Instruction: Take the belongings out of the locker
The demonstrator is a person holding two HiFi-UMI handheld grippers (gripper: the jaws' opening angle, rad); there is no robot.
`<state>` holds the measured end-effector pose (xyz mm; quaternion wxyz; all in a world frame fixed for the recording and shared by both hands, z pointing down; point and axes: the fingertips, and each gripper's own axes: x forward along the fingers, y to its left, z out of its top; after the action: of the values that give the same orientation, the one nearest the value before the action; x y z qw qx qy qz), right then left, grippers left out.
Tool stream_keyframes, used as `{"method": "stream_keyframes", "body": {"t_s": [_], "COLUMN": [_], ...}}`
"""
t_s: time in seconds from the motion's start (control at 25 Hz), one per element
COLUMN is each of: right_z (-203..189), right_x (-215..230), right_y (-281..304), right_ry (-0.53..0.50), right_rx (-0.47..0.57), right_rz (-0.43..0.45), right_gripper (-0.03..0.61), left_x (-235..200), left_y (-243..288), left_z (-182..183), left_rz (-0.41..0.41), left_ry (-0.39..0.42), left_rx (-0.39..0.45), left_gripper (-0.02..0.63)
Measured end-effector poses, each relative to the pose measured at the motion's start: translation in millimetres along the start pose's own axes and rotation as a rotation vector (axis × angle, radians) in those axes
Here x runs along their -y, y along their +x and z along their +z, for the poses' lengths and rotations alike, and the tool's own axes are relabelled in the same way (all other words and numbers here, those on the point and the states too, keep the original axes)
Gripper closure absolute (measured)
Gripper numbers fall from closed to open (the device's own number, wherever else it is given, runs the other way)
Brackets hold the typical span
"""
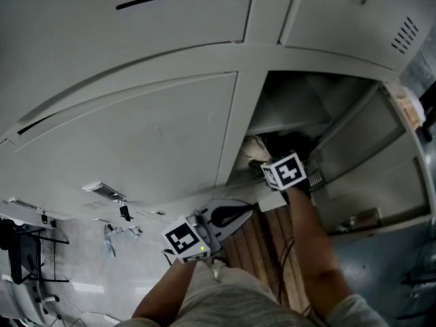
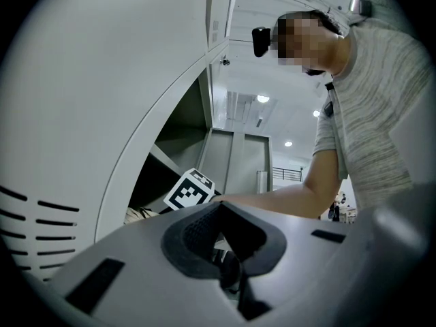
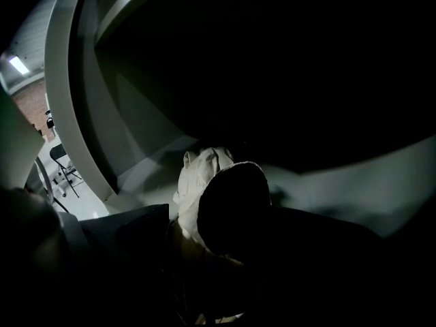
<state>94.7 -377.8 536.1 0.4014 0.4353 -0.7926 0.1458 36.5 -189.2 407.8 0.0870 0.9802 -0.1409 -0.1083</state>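
Cream cloth bundle (image 3: 194,179): inside open locker (image 1: 310,97), at left front edge of compartment. Right gripper (image 1: 261,161): reached in, fingers apparently clamped on bundle's crumpled top. Left gripper (image 1: 231,216): outside, near body, fingers together, empty. Bundle likely soft, light and limp, so it should sag. Take deep hold on gathered fabric; lift clear of sill.
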Motion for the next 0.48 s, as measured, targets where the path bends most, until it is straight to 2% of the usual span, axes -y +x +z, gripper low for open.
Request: {"method": "stream_keyframes", "body": {"t_s": [0.32,0.48], "right_z": [-7,-17], "right_x": [1,18], "right_y": [7,12], "right_ry": [0.008,0.009], "right_rx": [-0.041,-0.063], "right_rz": [0.025,-0.007], "right_gripper": [0.158,0.164], "left_x": [-4,-6], "left_y": [1,0], "left_z": [-1,-1], "left_rz": [0.004,0.006], "left_ry": [-0.001,-0.003], "left_rx": [0.002,0.001], "left_gripper": [0.609,0.609]}}
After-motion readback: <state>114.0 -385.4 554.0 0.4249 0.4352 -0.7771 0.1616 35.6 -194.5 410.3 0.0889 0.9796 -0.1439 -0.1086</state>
